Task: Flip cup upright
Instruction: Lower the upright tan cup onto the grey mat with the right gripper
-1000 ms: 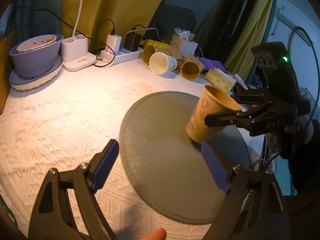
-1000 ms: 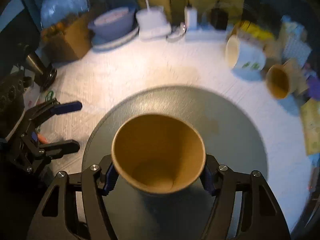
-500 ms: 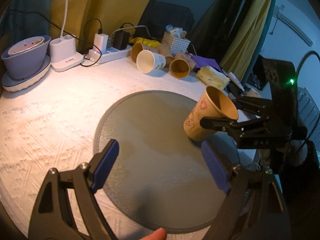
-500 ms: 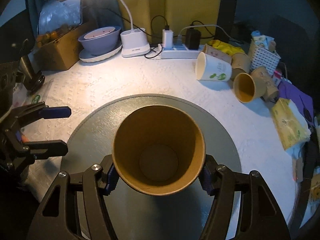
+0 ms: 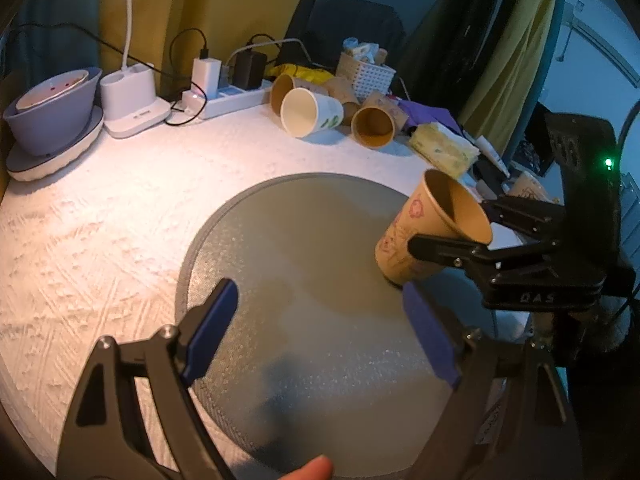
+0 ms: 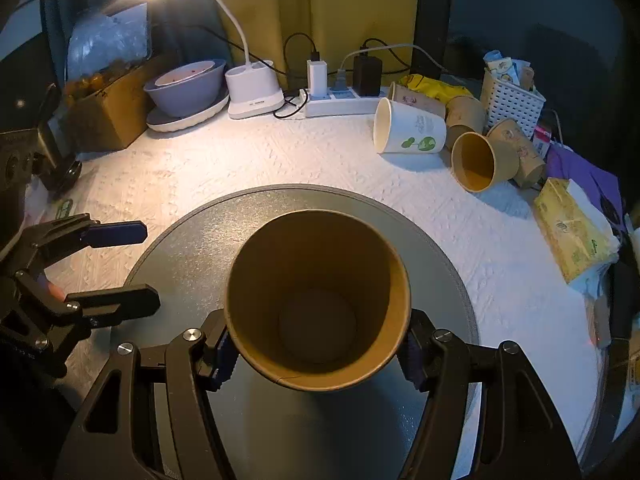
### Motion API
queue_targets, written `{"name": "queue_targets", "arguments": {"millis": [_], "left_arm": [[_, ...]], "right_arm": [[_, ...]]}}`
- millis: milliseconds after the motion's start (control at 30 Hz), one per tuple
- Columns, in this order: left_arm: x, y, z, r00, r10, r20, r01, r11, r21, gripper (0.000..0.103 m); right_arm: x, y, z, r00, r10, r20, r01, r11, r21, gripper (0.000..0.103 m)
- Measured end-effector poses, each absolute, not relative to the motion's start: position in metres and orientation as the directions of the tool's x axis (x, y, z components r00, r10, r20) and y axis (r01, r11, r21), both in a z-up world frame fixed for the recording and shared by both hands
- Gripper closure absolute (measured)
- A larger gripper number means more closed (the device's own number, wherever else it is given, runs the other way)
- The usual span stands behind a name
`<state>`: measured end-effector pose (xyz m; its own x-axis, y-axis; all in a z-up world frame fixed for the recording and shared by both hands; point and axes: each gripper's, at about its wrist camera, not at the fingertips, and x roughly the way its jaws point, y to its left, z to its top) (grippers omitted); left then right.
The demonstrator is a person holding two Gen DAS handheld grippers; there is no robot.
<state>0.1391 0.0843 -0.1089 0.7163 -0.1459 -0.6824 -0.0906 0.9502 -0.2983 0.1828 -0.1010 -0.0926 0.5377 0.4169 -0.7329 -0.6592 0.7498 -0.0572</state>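
A: What do you see from the left wrist?

B: The left gripper [image 5: 320, 328] is wide open and holds nothing, over the near part of the round mat [image 5: 280, 248]. The cup [image 5: 432, 228] stands on the right edge of the mat, mouth up and leaning. The right gripper [image 5: 480, 236] is clamped on it just below the rim.

A: And from the right wrist?

B: The cup [image 6: 318, 304] shows its open mouth and its bottom, squeezed between both pads of the right gripper [image 6: 318, 346], above the mat [image 6: 192, 248]. The left gripper [image 6: 128, 268] is at the left edge of the mat, fingers apart. Beyond the mat, spare cups [image 6: 408, 128] lie on their sides.
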Motion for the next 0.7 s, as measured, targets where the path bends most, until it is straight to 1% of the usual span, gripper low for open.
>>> {"name": "queue_targets", "arguments": {"millis": [700], "left_arm": [[0.15, 0.095, -0.122, 0.697, -0.134, -0.705, -0.124, 0.945, -0.302, 0.017]], "right_arm": [[0.199, -0.092, -0.101, 0.53, 0.404, -0.745, -0.659, 0.75, -0.062, 0.035]]}}
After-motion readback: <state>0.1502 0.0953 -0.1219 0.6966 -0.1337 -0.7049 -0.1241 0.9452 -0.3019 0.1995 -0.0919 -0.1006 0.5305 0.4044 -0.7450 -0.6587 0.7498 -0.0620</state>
